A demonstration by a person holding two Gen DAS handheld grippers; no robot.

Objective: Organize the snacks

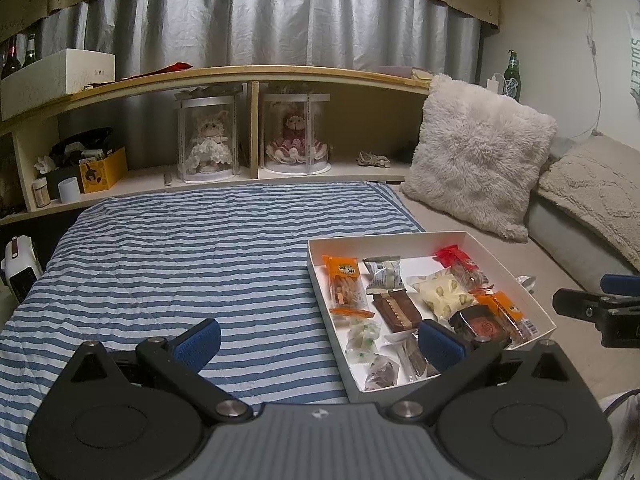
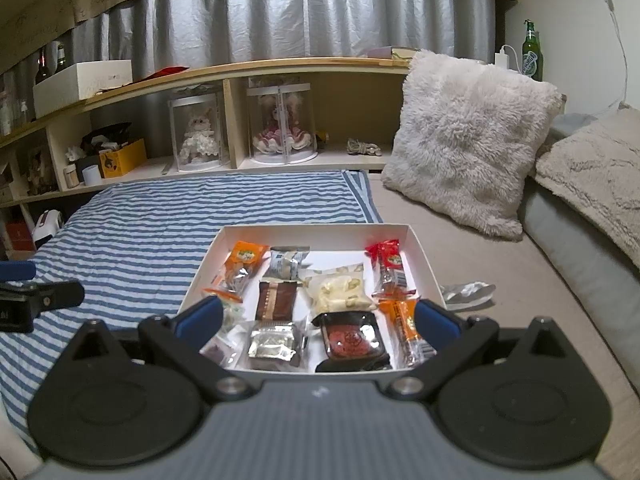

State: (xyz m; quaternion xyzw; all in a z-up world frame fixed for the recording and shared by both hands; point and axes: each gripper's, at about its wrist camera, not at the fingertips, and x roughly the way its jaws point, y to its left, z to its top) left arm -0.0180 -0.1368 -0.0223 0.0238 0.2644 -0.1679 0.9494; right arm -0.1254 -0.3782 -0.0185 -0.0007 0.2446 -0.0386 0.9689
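Note:
A white shallow box [image 1: 516, 272] [image 2: 420, 248] lies on the bed and holds several wrapped snacks: an orange packet [image 1: 344, 280] [image 2: 244, 260], a brown chocolate bar [image 1: 396, 308] [image 2: 276, 296], a yellow-white packet [image 1: 440, 292] [image 2: 340, 290], a red packet [image 1: 460, 264] [image 2: 388, 264] and a dark tray with a red cake [image 1: 480, 324] [image 2: 352, 338]. My left gripper [image 1: 320, 340] is open and empty, over the box's left front corner. My right gripper [image 2: 318, 318] is open and empty, just above the box's near edge. A silver wrapper [image 2: 468, 292] lies on the bed right of the box.
A striped blue blanket [image 1: 180, 248] [image 2: 140, 220] covers the bed's left part. A fluffy white pillow [image 1: 476, 156] [image 2: 468, 140] and grey cushions [image 2: 588, 208] stand at the right. A wooden shelf [image 1: 248, 76] with doll cases and boxes runs behind the bed.

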